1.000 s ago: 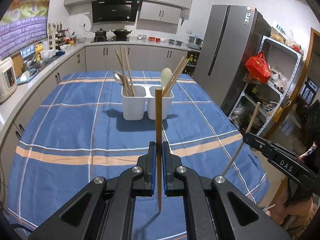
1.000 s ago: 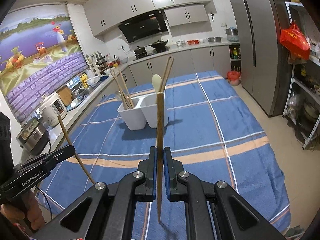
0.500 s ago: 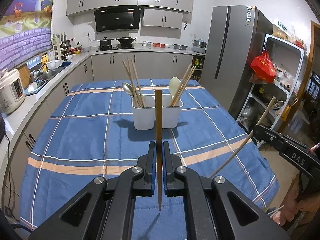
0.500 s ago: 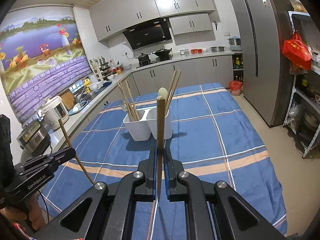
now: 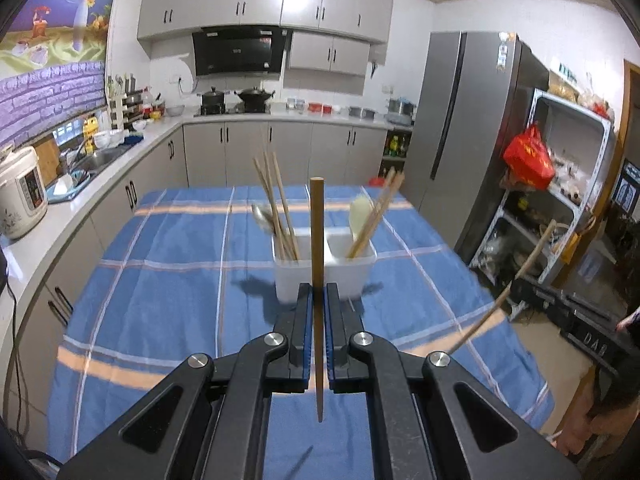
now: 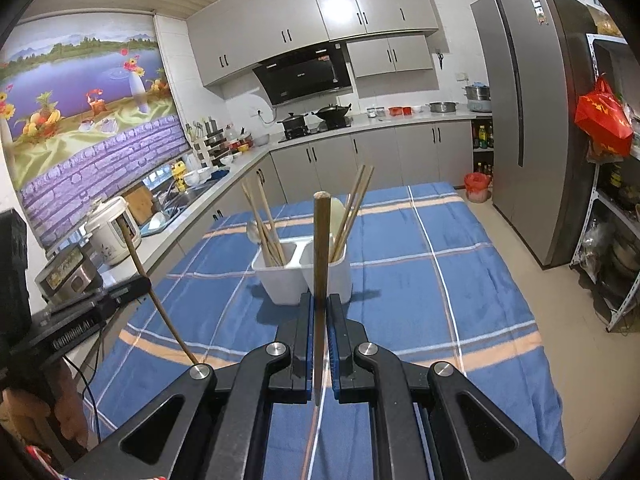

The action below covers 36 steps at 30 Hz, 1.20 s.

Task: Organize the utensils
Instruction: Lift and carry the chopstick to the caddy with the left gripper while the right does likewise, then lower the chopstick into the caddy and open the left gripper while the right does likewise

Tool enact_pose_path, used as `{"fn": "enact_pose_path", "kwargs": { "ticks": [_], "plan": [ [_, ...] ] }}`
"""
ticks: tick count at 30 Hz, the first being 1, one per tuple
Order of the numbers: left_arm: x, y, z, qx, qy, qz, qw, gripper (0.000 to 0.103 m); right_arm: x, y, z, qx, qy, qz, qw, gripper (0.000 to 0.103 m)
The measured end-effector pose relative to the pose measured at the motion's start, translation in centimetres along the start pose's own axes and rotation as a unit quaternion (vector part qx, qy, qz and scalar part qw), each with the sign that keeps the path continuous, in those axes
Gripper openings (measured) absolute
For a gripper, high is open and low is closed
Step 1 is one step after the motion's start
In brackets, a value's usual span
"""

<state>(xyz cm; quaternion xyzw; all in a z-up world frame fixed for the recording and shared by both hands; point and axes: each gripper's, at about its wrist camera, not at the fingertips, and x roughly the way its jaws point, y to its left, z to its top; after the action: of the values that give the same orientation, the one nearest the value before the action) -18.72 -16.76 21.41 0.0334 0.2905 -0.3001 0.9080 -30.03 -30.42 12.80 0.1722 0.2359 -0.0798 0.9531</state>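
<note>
Pinching one wooden chopstick (image 5: 317, 280) upright, the left claw (image 5: 317, 300) is seen clamped tight, and the right claw (image 6: 319, 312) is likewise closed on a second chopstick (image 6: 320, 276). Both have been raised off the blue checked tablecloth (image 5: 168, 280) since a second ago, so the white two-part holder (image 5: 324, 272) (already stocked with chopsticks and spoons) is now framed closer ahead. Pickup is judged finished; dropping the sticks into a compartment is what remains.

Blue tablecloth (image 5: 168, 280) with white and peach stripes, white holder (image 6: 280, 280), brown, seemingly wooden chopsticks (image 5: 317, 240).
</note>
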Motion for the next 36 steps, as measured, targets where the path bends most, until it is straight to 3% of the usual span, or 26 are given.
{"fn": "enact_pose_path", "kwargs": {
  "ticks": [9, 15, 19, 28, 36],
  "plan": [
    [3.1, 2.7, 7.6, -0.022, -0.035, -0.019, 0.9990, 0.005, 3.2, 0.9, 6.3, 0.001, -0.036, 0.008, 0.999, 0.007],
    [7.3, 3.2, 12.0, -0.009, -0.049, -0.023, 0.9985, 0.005, 7.3, 1.7, 11.2, -0.011, -0.054, -0.006, 0.998, 0.007],
    [11.6, 3.2, 13.9, 0.004, -0.041, -0.021, 0.9989, 0.005, 10.8, 1.9, 12.7, -0.018, -0.044, -0.019, 0.999, 0.007],
    [18.3, 3.8, 13.2, 0.000, 0.013, -0.038, 0.9992, 0.005, 16.2, 0.7, 12.1, -0.004, 0.006, -0.031, 1.000, 0.007],
    [19.7, 2.7, 11.9, 0.022, 0.021, -0.034, 0.9990, 0.005, 17.6, -0.1, 11.5, 0.005, 0.023, -0.035, 0.999, 0.007]
  ]
}}
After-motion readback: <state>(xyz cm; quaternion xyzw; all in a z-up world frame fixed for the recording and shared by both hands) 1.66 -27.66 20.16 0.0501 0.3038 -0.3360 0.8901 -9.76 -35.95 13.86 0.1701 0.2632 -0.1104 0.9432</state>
